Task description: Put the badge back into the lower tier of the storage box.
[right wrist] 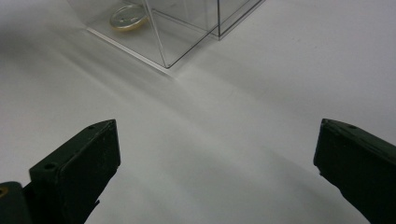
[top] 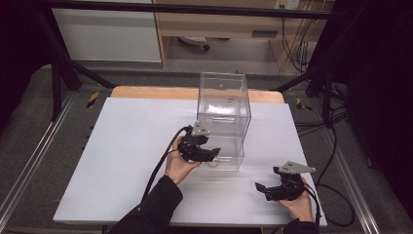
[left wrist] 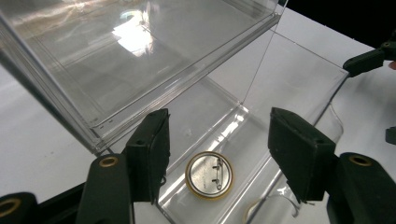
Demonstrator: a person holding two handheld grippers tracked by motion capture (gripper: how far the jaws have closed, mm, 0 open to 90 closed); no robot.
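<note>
A clear plastic box [top: 224, 107] with two tiers stands on the white tabletop [top: 126, 161]. A round pin badge [left wrist: 209, 175] lies back-side up, pin showing, on the floor of the box's lower open tier; the right gripper view shows the badge [right wrist: 128, 17] through the clear wall. My left gripper [left wrist: 219, 135] is at the mouth of that tier, jaws apart, nothing pressed between the pads. In the high view the left gripper [top: 214, 153] touches the box's front corner. My right gripper [top: 263, 190] rests near the front right of the table, jaws wide, nothing in them.
The box's upper tier [left wrist: 140, 51] overhangs the left jaws closely. Cables trail from both grippers toward the front edge. Metal frame rails and loose cables [top: 336, 122] flank the table. The right gripper's tip [left wrist: 369, 60] shows far off in the left gripper view.
</note>
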